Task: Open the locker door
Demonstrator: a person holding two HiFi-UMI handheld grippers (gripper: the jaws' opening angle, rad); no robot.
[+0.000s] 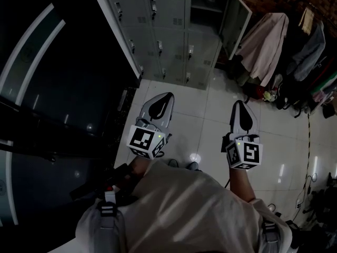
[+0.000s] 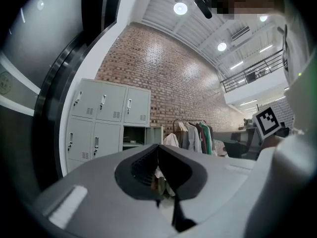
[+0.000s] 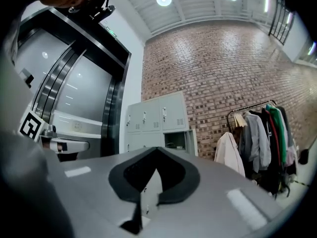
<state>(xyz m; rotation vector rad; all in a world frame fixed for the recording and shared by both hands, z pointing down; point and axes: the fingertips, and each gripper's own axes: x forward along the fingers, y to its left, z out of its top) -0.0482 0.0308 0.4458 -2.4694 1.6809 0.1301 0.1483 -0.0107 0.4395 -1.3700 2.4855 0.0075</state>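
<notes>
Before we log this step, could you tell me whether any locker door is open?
Open: the upper right locker door stands swung out, showing a shelf inside.

No word or number reads clearly anywhere.

- Cube (image 1: 146, 141) on the left tongs (image 1: 166, 97): black-and-white square markers, pattern only, no letters.
- Cube (image 1: 245, 153) on the right tongs (image 1: 238, 105): the same kind of markers.
- Small green-lit sign (image 3: 110, 31) above the dark doorway: too small to read.
- Faint round emblem (image 2: 5, 82) on the curved glass panel: print blurred.
- Grey lockers (image 1: 158, 25): no door number can be made out.
</notes>
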